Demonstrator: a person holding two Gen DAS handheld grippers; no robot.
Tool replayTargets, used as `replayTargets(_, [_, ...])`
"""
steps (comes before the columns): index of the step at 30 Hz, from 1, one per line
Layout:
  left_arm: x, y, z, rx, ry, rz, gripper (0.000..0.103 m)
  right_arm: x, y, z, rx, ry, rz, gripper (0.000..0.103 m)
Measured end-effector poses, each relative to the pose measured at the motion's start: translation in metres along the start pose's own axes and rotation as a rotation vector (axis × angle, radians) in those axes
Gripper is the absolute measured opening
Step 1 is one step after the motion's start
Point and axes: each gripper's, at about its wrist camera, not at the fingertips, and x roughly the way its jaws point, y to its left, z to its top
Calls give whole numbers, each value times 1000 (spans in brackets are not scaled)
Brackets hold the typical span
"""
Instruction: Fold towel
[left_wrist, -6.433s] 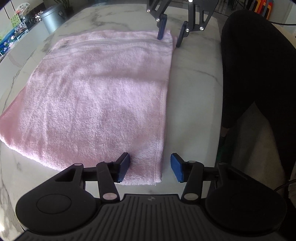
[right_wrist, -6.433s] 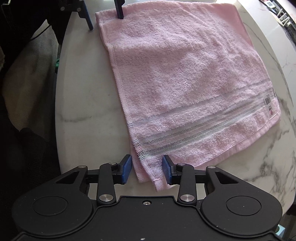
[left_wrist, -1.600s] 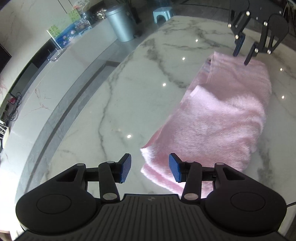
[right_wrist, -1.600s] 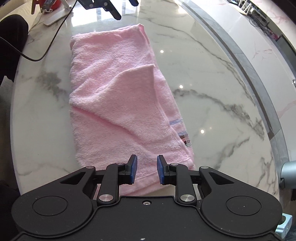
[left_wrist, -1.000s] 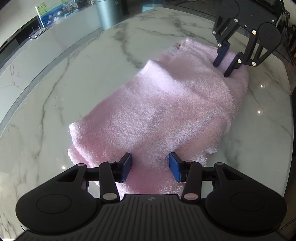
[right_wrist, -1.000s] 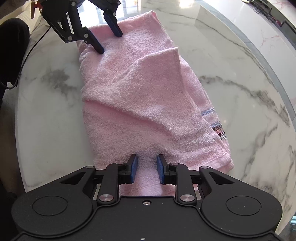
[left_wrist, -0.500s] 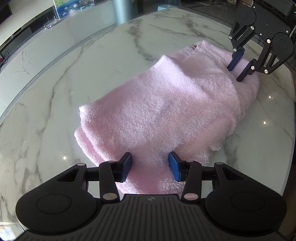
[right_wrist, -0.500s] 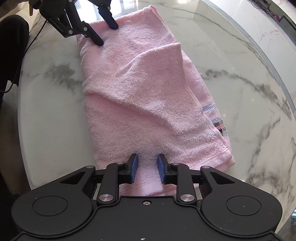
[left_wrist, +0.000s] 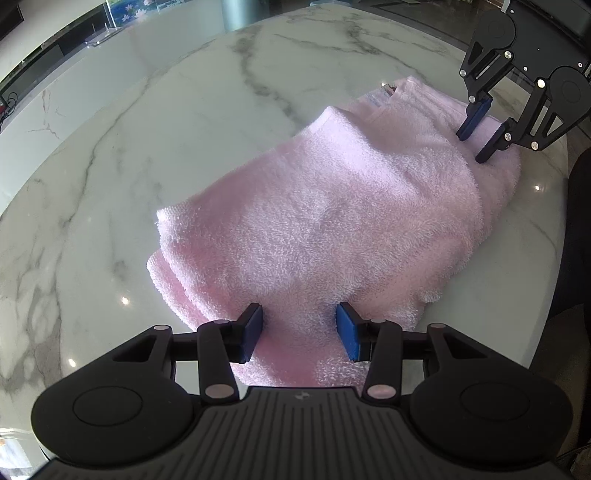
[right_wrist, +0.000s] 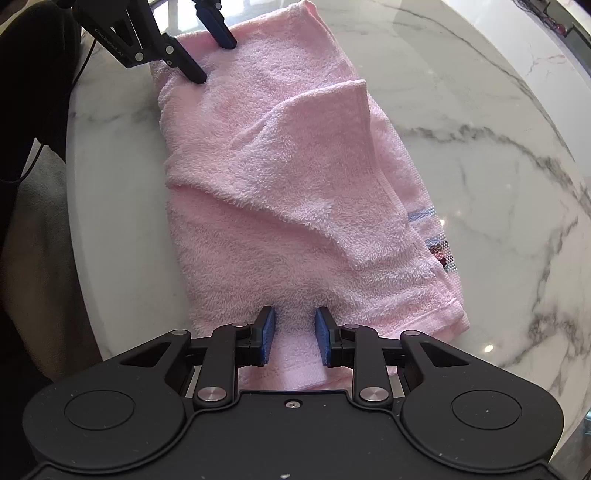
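Note:
A pink towel (left_wrist: 325, 221) lies folded lengthwise in a long bundle on the marble table (left_wrist: 147, 122). My left gripper (left_wrist: 300, 328) is open with its fingers straddling one short end of the towel. My right gripper (right_wrist: 293, 339) is open over the other short end, with towel between its pads. In the right wrist view the towel (right_wrist: 288, 166) has a loose top flap lying askew and a striped border at its right edge. Each gripper shows in the other's view, at the far end of the towel: the right (left_wrist: 476, 142) and the left (right_wrist: 212, 59).
The round table's edge runs close by the towel's near side (right_wrist: 85, 221), with a person in dark clothes (right_wrist: 29, 110) beyond it. A grey bin (left_wrist: 240, 11) stands past the table's far edge.
Since half a second ago both grippers have stayed over the towel's ends and shifted only slightly. The towel went from a wide flat sheet to a narrow folded bundle over the earlier frames.

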Motion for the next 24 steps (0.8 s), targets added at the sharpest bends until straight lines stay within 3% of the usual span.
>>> replayTargets(13, [-3,-19,1,-46,22,68,43,-3,15,-6,103,-2,-91,27])
replayTargets(15, [-6,-20,1,-75,15,77,43,-6,13,-4,136,14,-108,41])
replayTargets(18, [-23,-26,-3,-116,-16,80,43,-22,16,-3,164,16,-106,52])
replayTargets(24, [-64,-50,4,-132,-112,119,52,-70,18,11,261,-63,-71,61])
